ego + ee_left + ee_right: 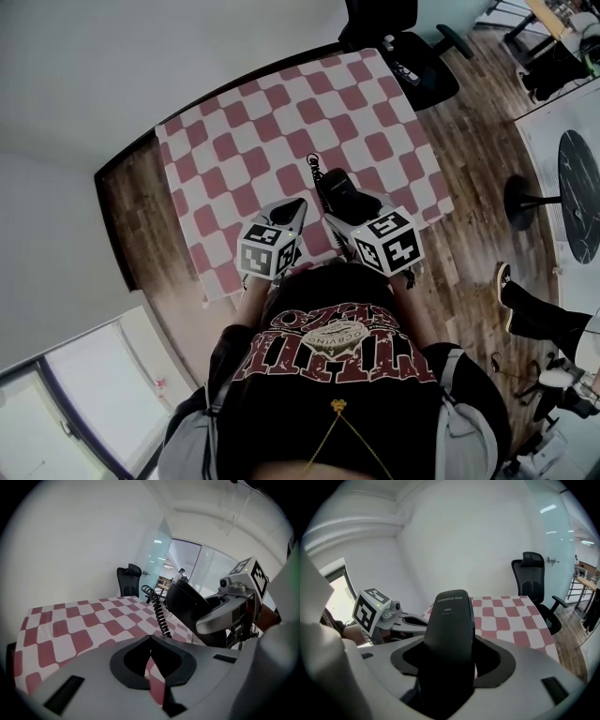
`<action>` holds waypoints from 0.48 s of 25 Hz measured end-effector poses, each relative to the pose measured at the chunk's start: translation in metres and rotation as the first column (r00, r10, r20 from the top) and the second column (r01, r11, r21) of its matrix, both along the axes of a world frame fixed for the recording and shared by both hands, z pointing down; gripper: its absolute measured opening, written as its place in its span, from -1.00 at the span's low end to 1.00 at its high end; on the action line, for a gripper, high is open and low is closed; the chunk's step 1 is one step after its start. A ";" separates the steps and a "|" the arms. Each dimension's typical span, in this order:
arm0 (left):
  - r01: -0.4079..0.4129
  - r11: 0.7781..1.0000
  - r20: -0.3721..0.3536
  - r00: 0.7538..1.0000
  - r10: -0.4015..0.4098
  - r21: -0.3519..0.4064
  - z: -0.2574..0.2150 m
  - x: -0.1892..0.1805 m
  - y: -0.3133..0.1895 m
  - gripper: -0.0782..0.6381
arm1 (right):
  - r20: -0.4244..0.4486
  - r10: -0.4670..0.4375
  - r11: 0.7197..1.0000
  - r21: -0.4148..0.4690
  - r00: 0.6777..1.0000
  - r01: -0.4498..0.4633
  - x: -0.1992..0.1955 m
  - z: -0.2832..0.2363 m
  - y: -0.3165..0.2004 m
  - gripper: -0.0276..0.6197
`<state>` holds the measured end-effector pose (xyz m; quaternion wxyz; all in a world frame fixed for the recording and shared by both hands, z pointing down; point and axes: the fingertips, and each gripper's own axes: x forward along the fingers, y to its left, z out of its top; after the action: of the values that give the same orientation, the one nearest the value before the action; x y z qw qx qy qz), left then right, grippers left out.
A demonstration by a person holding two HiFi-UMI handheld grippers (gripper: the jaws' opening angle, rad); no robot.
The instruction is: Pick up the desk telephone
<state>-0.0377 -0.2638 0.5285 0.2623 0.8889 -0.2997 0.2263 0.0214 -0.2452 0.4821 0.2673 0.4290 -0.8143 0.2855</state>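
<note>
Right gripper view: the right gripper (pixel 449 660) has its jaws clamped round the desk telephone (pixel 450 616), near the front edge of the table (pixel 234 141). The left gripper (pixel 151 641) is closed on nothing. I reckon the coiled cord (pixel 158 613) could snag and tug the phone loose from that one-handed grip.

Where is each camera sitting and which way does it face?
Head view: on the person's head, steeply down at checkered table, left gripper, right gripper, torso.
Left gripper view: on that gripper, along its shut, empty jaws toward an office chair.
Right gripper view: on that gripper, along jaws clamped on the black telephone.
Shared: each gripper view shows the other gripper.
</note>
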 end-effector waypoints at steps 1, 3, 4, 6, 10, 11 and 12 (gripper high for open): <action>0.001 1.000 0.002 1.000 -0.001 0.000 0.001 0.000 0.001 -0.76 | 0.003 -0.004 1.000 0.003 1.000 0.004 -0.001 -0.002 0.001 0.00; -0.002 1.000 0.008 1.000 0.002 -0.004 0.001 0.000 0.003 -0.76 | 0.004 -0.011 1.000 0.010 1.000 0.011 -0.002 -0.007 0.001 0.00; -0.005 1.000 0.010 1.000 0.005 -0.006 0.001 0.001 0.004 -0.76 | 0.002 -0.015 1.000 0.015 1.000 0.015 -0.001 -0.009 0.002 0.00; -0.007 1.000 0.013 1.000 0.007 -0.006 0.002 0.001 0.005 -0.76 | 0.001 -0.023 1.000 0.021 1.000 0.023 -0.002 -0.013 0.002 0.00; 0.007 1.000 0.012 1.000 -0.007 -0.004 0.003 -0.002 0.005 -0.76 | 0.001 -0.038 0.999 0.037 0.999 0.038 -0.005 -0.022 0.002 0.00; 0.010 1.000 0.013 1.000 -0.010 -0.004 0.003 -0.003 0.005 -0.76 | 0.001 -0.041 0.998 0.040 0.999 0.041 -0.005 -0.024 0.003 0.00; 0.013 1.000 0.014 1.000 -0.013 -0.004 0.004 -0.003 0.006 -0.76 | 0.003 -0.044 0.998 0.042 0.999 0.043 -0.006 -0.025 0.003 0.00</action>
<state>-0.0412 -0.2581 0.5323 0.2636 0.8848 -0.3067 0.2317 0.0155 -0.2421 0.4567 0.2626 0.4161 -0.8299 0.2632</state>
